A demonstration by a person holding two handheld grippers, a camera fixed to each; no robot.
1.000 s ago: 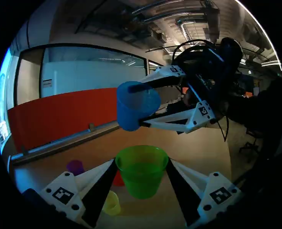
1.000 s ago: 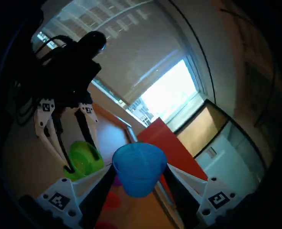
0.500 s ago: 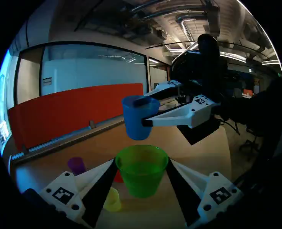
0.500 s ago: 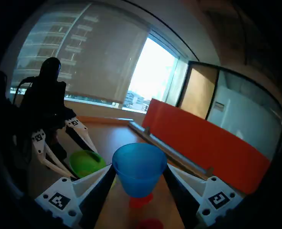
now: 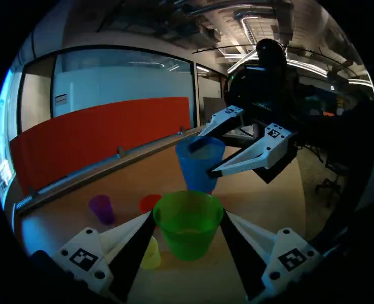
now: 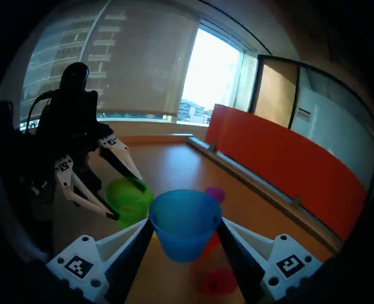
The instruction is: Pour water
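The green plastic cup [image 5: 188, 238] is gripped by the left tool [image 5: 187, 217], the upright blue plastic cup [image 5: 198, 171] by the right tool [image 6: 184, 223] at its 12 o'clock; the pour is judged pending, requiring a tilt over the green rim.

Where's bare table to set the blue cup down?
Bare table right of the blue cup in the left gripper view, plus the far stretch toward the window. Crowded left of the green cup: purple cup, red cup, yellow cup.
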